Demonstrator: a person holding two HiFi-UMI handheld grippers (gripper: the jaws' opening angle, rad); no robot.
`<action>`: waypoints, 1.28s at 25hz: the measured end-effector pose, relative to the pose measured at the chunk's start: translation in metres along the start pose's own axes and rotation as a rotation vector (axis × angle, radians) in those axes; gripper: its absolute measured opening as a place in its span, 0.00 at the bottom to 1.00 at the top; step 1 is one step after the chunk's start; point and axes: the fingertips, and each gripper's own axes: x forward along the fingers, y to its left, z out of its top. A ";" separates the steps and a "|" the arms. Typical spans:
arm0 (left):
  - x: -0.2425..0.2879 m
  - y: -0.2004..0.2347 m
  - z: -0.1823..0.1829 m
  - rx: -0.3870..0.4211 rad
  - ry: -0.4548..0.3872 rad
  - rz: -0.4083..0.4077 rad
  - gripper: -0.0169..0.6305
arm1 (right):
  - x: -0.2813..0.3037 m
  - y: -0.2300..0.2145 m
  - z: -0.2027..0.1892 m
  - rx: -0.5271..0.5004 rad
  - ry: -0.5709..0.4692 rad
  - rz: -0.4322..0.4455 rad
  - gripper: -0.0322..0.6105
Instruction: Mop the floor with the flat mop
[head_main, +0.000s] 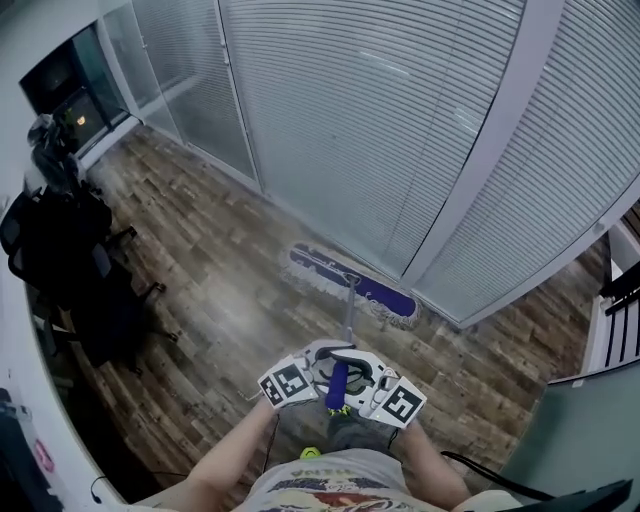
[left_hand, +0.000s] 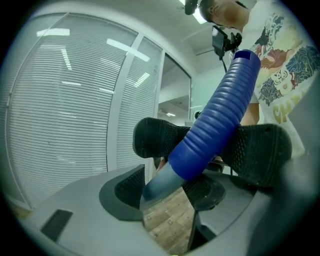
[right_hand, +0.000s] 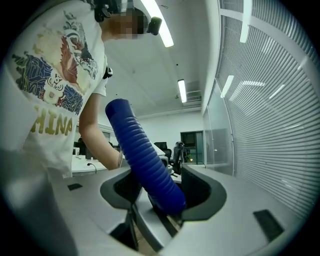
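Left hand-held gripper (left_hand: 167, 186) and right hand-held gripper (right_hand: 160, 192) are clamping the blue mop handle (head_main: 337, 383); the mop head (head_main: 350, 285) is lying ahead on the floor (head_main: 220, 290).

Bare forearms (head_main: 232, 452) reach forward, close together; the white left hand-held gripper (head_main: 322, 368) and white right hand-held gripper (head_main: 358, 379) both clamp one blue ribbed mop handle (head_main: 338, 384).
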 end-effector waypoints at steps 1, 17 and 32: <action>0.008 0.014 0.003 0.000 0.003 -0.005 0.34 | -0.001 -0.017 -0.003 -0.002 0.006 -0.001 0.41; -0.010 0.074 0.011 -0.082 -0.001 0.143 0.34 | 0.031 -0.053 0.005 -0.004 0.015 0.167 0.39; -0.114 -0.129 -0.045 -0.124 -0.033 0.271 0.34 | 0.038 0.190 0.009 0.002 0.045 0.303 0.39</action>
